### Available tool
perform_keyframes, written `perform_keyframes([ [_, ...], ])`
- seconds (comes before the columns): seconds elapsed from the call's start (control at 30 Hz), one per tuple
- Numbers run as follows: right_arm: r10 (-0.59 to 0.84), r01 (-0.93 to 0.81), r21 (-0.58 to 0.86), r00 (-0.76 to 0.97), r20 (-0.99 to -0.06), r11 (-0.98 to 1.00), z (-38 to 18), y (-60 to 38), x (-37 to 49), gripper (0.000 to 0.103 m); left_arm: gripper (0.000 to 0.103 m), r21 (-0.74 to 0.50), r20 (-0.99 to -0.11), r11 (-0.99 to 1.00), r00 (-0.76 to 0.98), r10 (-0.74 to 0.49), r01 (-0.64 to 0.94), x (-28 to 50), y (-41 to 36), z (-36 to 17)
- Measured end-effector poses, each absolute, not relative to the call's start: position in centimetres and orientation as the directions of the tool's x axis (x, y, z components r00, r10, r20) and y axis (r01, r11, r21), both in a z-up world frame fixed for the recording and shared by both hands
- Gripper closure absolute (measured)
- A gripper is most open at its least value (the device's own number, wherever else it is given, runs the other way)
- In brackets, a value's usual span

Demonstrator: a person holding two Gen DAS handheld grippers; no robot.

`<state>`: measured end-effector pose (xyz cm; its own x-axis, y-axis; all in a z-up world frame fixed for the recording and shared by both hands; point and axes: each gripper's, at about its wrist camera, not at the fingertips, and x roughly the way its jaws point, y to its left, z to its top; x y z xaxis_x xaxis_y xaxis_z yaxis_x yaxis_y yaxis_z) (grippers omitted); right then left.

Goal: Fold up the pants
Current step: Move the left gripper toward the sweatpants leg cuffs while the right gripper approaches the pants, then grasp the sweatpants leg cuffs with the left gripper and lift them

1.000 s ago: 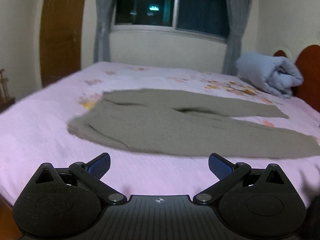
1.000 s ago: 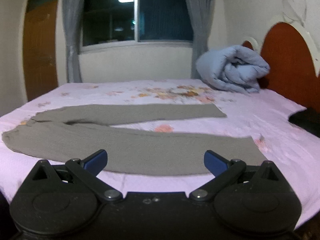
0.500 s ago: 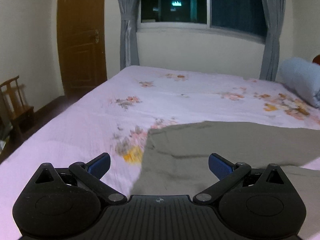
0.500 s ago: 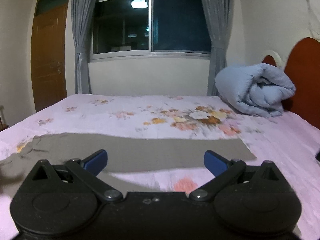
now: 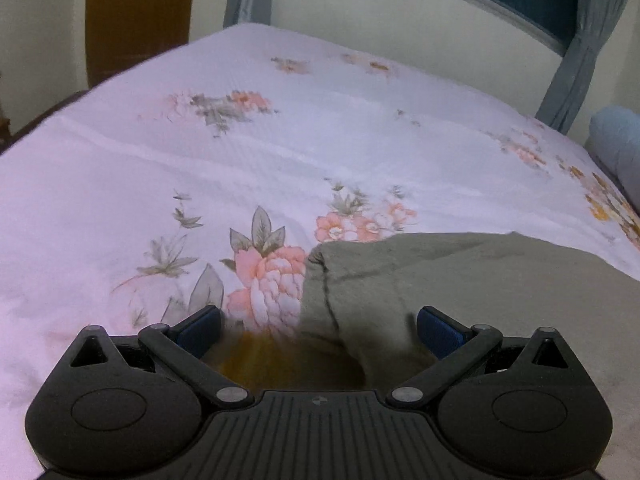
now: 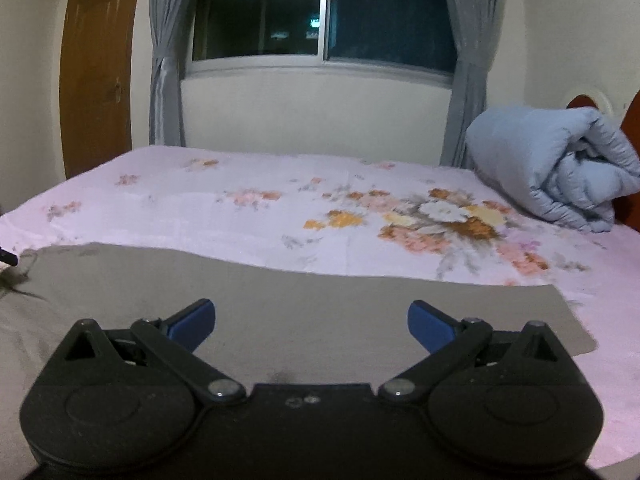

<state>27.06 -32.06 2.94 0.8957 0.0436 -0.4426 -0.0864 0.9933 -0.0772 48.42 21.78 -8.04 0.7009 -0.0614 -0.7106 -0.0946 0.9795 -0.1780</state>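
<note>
Left wrist view: the left gripper (image 5: 319, 330), jaws wide and empty, hovers over the olive pants' (image 5: 460, 280) waistband corner on the floral bedsheet (image 5: 200, 152). Right gripper (image 6: 311, 325), equally wide and empty, sits above a pant leg (image 6: 280, 300); a rolled blue duvet (image 6: 560, 168) lies at two o'clock.

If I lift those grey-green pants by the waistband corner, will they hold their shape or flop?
Likely flop: the grey-green knit pants lie limp and creased at the waistband. Probably light, as they barely dent the pink floral bedsheet. The far leg would likely trail.

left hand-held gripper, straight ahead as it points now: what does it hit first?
Probably the waistband corner of the pants, lying between the open jaws of the left hand-held gripper. Beyond that comes only the floral bedsheet. Depth is hard to judge through the fisheye.
</note>
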Motion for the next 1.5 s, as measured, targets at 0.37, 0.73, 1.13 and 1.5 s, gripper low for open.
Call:
perform_keyframes([
  [0.37, 0.032, -0.072, -0.072, 0.894, -0.447, 0.995, 1.7, -32.4, 29.3, 0.006, 0.000, -0.197, -0.685, 0.971, 0.690, -0.236, 0.136, 51.3, 21.4, -11.1],
  [0.73, 0.027, -0.071, -0.083, 0.895, -0.445, 0.994, 2.0, -32.3, 28.5, 0.006, 0.033, -0.469, -0.591, 0.863, 0.660, -0.464, 0.187, 50.1, 24.5, -9.8],
  [1.13, 0.035, -0.094, -0.104, 0.886, -0.463, 0.990, 1.0, -31.1, 28.6, 0.006, 0.045, -0.766, -0.379, 0.628, 0.696, -0.611, 0.134, 49.4, 28.0, -12.2],
  [1.5, 0.049, -0.104, -0.089, 0.879, -0.475, 0.991, 0.5, -31.0, 28.8, 0.006, 0.089, -0.647, -0.521, 0.755, 0.659, -0.543, 0.111, 51.7, 25.8, -11.5],
])
